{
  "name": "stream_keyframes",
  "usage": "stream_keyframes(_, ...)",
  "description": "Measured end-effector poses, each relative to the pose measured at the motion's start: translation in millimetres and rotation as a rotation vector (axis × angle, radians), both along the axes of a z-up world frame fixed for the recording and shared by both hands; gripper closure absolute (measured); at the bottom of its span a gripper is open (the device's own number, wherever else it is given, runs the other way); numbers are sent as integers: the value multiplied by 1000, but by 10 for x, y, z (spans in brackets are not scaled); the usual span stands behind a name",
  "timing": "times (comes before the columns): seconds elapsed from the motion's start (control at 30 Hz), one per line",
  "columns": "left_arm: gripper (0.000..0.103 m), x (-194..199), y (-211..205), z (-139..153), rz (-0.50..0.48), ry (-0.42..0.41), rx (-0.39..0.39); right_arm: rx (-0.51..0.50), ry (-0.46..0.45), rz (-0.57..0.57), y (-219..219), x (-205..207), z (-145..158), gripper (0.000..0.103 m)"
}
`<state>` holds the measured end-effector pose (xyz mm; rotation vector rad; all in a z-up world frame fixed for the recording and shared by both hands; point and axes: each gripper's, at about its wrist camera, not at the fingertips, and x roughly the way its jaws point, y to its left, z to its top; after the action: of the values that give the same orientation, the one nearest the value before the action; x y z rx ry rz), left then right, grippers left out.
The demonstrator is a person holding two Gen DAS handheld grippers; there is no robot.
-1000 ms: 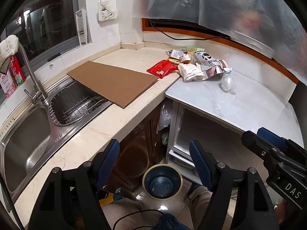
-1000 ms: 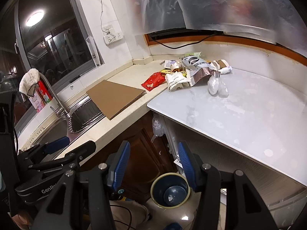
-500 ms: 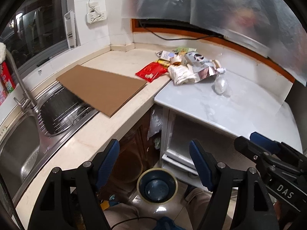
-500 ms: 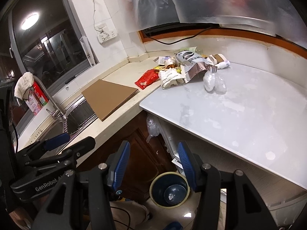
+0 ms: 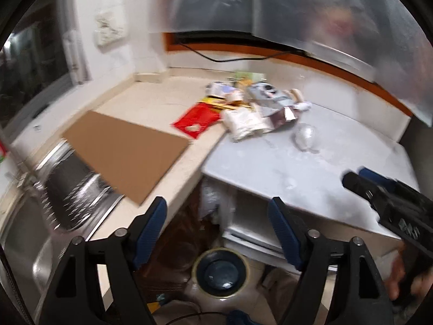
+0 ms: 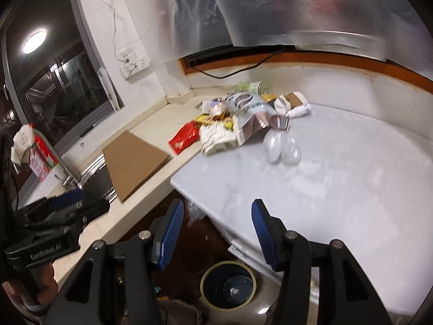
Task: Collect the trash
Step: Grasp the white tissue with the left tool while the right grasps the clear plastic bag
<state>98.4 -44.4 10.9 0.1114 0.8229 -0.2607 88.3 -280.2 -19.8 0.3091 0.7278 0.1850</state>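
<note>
Left wrist view: both spread, empty blue-padded grippers, left just widening and right, are well short of the crumpled wrapper heap; a hasty grab could scatter it.

White letters are seen on the black body of the left gripper in the right wrist view, but they are too blurred to be read for sure. Marks on the right gripper, the red carton and the wrappers cannot be read.

White counter bare before trash pile; cardboard left
</note>
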Motion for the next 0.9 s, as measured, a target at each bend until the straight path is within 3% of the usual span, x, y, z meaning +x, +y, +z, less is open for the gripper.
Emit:
stream_keyframes(0.13,18,327,-143,3,-97,48,-72,13,14,-36,-259,397,-42,50)
stream_keyframes(0.23,18,651,-259,-51,-131,87,-97,33,61,-92,-465,716,-178,44)
stream_keyframes(0.37,18,1097,-375,-195,-101,101,-74,83,115,-135,-660,1073,-409,43)
stream_keyframes(0.6,18,1838,-540,-478,-89,212,-162,117,171,-161,-704,1452,-720,43)
stream_keyframes(0.73,18,2102,-676,-618,-90,270,-200,149,156,-160,-701,1541,-813,43)
stream_keyframes(0.9,18,2341,-888,-765,-63,290,-175,159,134,-164,-685,1579,-841,44)
